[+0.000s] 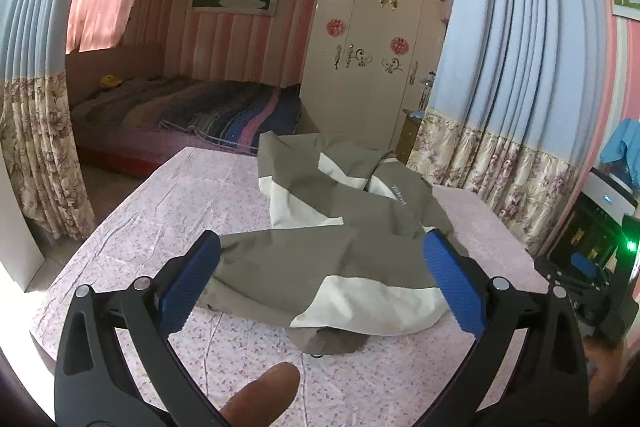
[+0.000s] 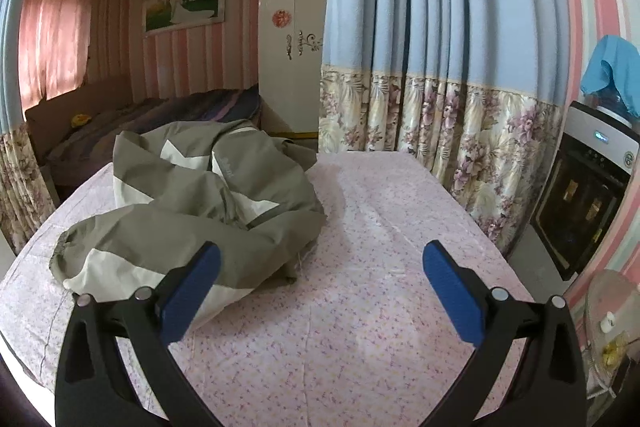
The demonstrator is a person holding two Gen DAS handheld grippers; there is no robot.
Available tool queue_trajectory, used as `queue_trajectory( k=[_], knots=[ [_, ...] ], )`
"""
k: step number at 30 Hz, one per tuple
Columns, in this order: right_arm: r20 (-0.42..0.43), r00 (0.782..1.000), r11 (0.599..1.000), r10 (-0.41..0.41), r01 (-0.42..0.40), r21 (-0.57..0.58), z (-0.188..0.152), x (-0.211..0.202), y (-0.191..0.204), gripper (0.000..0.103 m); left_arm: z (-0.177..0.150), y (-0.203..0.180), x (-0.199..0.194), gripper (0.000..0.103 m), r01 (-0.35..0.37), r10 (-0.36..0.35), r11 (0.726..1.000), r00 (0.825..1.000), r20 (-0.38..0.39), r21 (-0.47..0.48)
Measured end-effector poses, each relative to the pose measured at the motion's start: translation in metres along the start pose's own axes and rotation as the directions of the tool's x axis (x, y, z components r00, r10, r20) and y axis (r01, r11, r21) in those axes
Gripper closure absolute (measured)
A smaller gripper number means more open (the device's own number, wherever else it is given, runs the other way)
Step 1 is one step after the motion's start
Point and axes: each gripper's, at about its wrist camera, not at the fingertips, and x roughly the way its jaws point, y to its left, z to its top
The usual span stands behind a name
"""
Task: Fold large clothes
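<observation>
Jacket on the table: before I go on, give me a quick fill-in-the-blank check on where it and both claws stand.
1. The jacket lies in a ____ heap on the floral tablecloth, not spread flat.
2. The left claw is ____, with nothing between its blue pads.
3. In the right wrist view, the jacket lies to the ____ of the right claw.
4. The jacket is olive-grey with ____ panels.

Missing words: crumpled; open; left; white

L hand-held gripper (image 1: 322,251) – jaws wide; R hand-held gripper (image 2: 322,259) – same.
</observation>
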Motion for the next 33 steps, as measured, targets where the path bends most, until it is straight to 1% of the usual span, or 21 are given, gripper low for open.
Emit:
queue_trajectory(
  k=[2, 4, 7, 10, 13, 15, 17, 20, 23, 24, 28, 33],
  knots=[
    [-0.008, 1.000, 1.000, -0.005, 0.005, 0.004, -0.005, -0.006, -0.004, 0.002, 0.001, 0.002, 0.000, 0.003, 0.013, -0.013, 1.000, 1.000, -0.003, -0.016],
    [-0.019, 1.000, 1.000, -0.004, 0.004, -0.001, -0.011, -0.013, -0.008, 0.002, 0.002, 0.002, 0.000, 0.003, 0.007, -0.007, 1.000, 1.000, -0.001, -0.021],
    [-0.014, 1.000, 0.999, -0.025, 0.024, -0.027, -0.017, -0.019, -0.010, 0.002, 0.002, -0.002, -0.001, 0.003, -0.010, 0.010, 1.000, 1.000, 0.009, -0.021],
    [-0.024, 0.999, 0.999, -0.035, 0.035, -0.027, -0.023, -0.020, -0.015, 0.002, 0.001, 0.002, -0.001, 0.003, 0.003, -0.002, 0.998, 1.000, 0.005, -0.064],
    [-0.034, 0.999, 1.000, -0.015, 0.015, 0.005, -0.025, -0.020, -0.018, 0.002, 0.002, 0.005, 0.000, 0.003, 0.007, -0.007, 0.996, 1.000, -0.005, -0.090],
    [-0.026, 1.000, 1.000, -0.008, 0.008, 0.000, -0.025, -0.021, -0.016, 0.002, 0.003, 0.006, -0.003, 0.003, -0.001, 0.001, 0.995, 1.000, 0.001, -0.097],
    [-0.023, 1.000, 1.000, -0.001, 0.001, -0.008, -0.025, -0.021, -0.012, 0.002, 0.002, 0.007, -0.003, 0.003, 0.005, -0.006, 0.995, 1.000, -0.004, -0.100],
    [-0.010, 1.000, 1.000, 0.019, -0.019, -0.012, -0.024, -0.022, -0.007, 0.002, 0.003, 0.006, -0.006, 0.003, 0.009, -0.009, 0.996, 1.000, -0.005, -0.091],
    [0.000, 1.000, 1.000, 0.012, -0.012, -0.020, -0.024, -0.019, -0.006, 0.002, 0.000, -0.002, -0.006, 0.003, -0.004, 0.004, 0.999, 1.000, 0.006, -0.039],
    [-0.002, 1.000, 1.000, 0.011, -0.011, -0.019, -0.024, -0.017, -0.007, 0.002, 0.000, -0.005, -0.004, 0.003, -0.002, 0.002, 1.000, 1.000, -0.001, -0.021],
    [-0.013, 1.000, 1.000, 0.011, -0.012, -0.004, -0.025, -0.013, -0.013, 0.002, -0.001, -0.009, 0.003, 0.003, 0.001, -0.001, 1.000, 1.000, -0.015, -0.019],
    [-0.017, 1.000, 1.000, 0.000, 0.000, 0.000, -0.026, -0.009, -0.020, 0.002, 0.000, -0.012, 0.008, 0.003, 0.000, 0.000, 1.000, 1.000, -0.006, -0.030]
  ],
)
